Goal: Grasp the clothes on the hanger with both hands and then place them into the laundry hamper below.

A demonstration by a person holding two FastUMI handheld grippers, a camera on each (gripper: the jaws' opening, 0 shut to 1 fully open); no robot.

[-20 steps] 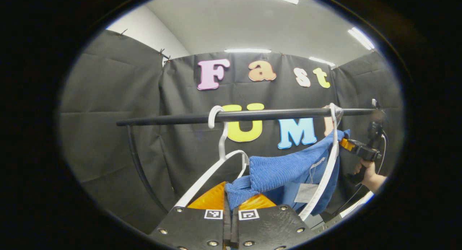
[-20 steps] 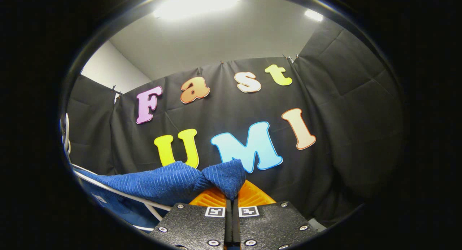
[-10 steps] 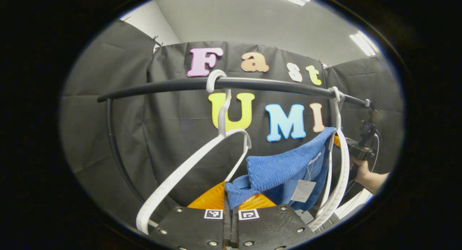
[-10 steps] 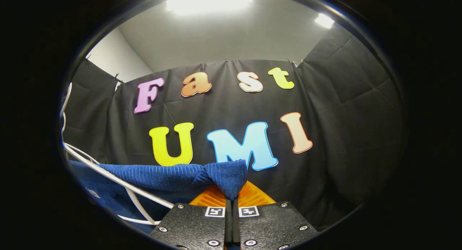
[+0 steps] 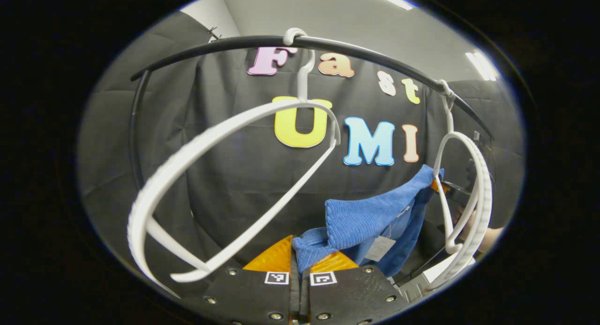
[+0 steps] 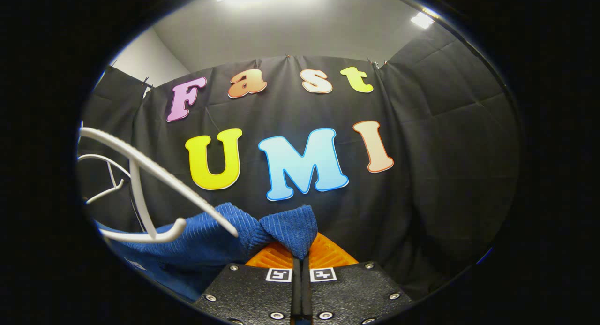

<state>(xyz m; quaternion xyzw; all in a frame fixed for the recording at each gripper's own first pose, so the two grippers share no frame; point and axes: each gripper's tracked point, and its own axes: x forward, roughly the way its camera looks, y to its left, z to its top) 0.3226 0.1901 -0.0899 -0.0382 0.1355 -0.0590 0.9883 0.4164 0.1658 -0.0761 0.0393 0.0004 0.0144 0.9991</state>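
A blue ribbed garment (image 5: 363, 219) stretches between my two grippers, below the rail. My left gripper (image 5: 300, 261) is shut on one bunched corner of it. My right gripper (image 6: 300, 257) is shut on the other corner of the blue garment (image 6: 211, 243). In the left gripper view the right gripper (image 5: 440, 186) shows far off at the cloth's other end, with a hand behind it. Two white hangers hang bare: one (image 5: 225, 175) near me, one (image 5: 473, 207) at the right. A white hanger (image 6: 154, 175) crosses the right gripper view's left side, above the cloth.
A black rail (image 5: 225, 46) arches overhead on a black upright (image 5: 135, 128) at the left. A white tag (image 5: 377, 248) dangles from the garment. Black cloth walls close the booth on every side.
Both grippers have dropped with the garment; the rail and hangers now sit higher in view. The cloth has come off the right hanger, which swings free above it.
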